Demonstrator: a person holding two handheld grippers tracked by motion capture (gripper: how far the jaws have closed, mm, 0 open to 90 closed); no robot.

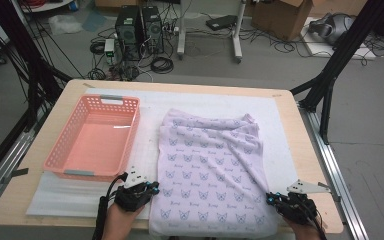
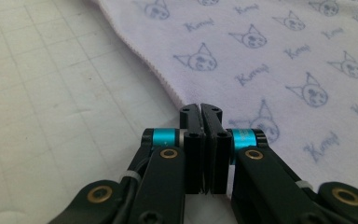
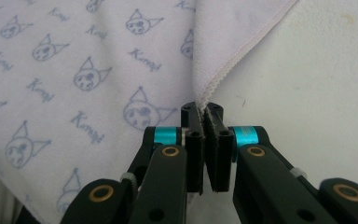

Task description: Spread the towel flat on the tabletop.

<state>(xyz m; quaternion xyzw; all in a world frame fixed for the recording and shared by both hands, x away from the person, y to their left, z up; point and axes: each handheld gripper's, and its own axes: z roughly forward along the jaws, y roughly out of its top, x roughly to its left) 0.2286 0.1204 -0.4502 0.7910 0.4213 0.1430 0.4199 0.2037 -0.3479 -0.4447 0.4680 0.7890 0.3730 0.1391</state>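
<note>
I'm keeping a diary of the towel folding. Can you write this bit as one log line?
left gripper: shut on towel edge | right gripper: shut on towel edge | towel: flat on table | basket: beside towel

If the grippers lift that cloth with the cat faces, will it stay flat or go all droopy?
Probably droopy: the cloth already lies in soft wrinkles. It looks thin, so likely light. Its hem bunches at the right gripper, so it should fold easily.
</note>
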